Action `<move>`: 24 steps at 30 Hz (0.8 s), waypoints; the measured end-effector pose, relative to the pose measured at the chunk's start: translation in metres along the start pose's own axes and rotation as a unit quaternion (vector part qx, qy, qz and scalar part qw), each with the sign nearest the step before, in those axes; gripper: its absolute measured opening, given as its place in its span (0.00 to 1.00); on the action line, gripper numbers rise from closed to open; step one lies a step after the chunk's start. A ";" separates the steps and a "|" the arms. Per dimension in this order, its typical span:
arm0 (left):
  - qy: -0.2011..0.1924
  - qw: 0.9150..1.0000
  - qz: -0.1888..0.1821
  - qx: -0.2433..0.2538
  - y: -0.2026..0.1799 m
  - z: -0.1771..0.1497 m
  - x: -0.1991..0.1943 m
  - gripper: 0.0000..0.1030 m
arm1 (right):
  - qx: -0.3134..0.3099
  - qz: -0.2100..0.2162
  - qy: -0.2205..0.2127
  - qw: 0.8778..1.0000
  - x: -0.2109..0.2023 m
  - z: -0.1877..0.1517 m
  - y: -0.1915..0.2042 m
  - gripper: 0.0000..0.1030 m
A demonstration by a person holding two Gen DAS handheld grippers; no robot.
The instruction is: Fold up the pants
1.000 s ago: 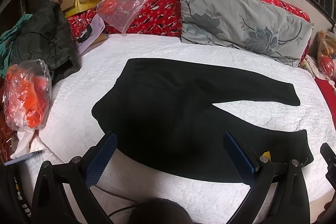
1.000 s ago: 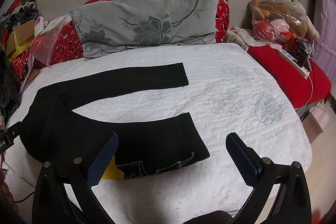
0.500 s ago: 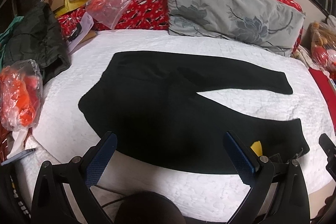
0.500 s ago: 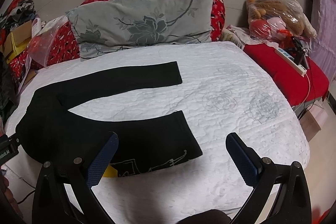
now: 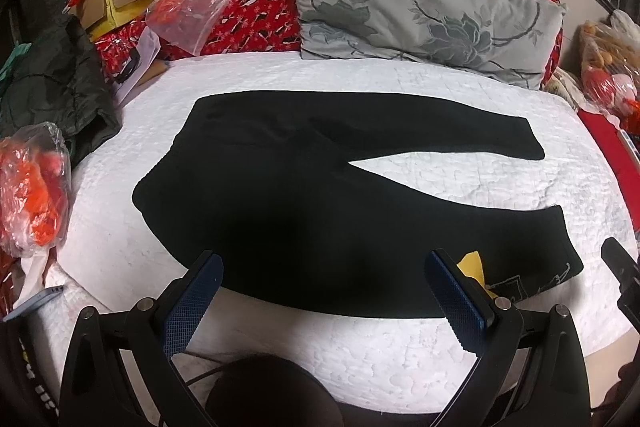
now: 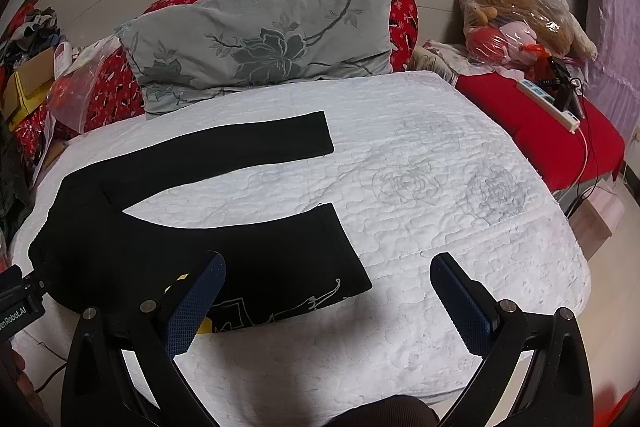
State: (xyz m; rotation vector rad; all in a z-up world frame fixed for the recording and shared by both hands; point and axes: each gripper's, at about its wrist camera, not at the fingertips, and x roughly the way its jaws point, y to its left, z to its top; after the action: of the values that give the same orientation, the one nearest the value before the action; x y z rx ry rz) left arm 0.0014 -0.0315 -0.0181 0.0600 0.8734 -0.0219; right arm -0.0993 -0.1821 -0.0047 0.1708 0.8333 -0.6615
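1. Black pants (image 5: 304,211) lie flat on the white bed (image 6: 440,211), legs splayed.
2. My left claw (image 5: 320,291) and right claw (image 6: 328,291): both wide, empty.
3. Soft, light, floppy, I'd say; pinch waistband and near hem.

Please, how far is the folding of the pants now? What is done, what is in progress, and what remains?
Done: the black pants lie flat on the white quilt, legs spread apart. In hand: nothing gripped; the left gripper hangs open over the waist end, the right gripper open over the near leg's cuff. Left: every fold, since no part is doubled over.
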 end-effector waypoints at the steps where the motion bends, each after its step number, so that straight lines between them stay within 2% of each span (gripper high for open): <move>1: 0.000 1.000 0.000 0.000 -0.001 0.000 0.000 0.99 | 0.000 0.000 0.001 1.000 0.000 0.000 0.000 1.00; 17: 0.015 1.000 -0.003 -0.003 0.002 0.004 0.012 0.99 | 0.002 0.004 0.016 1.000 0.009 -0.001 0.003 1.00; 24: 0.038 0.999 -0.008 -0.015 0.007 0.015 0.029 0.99 | 0.001 0.008 0.024 1.000 0.018 0.005 0.006 1.00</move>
State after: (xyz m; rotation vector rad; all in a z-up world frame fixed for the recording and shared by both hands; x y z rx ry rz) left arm 0.0318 -0.0254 -0.0298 0.0267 0.9490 -0.0218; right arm -0.0832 -0.1880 -0.0154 0.1955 0.8772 -0.6455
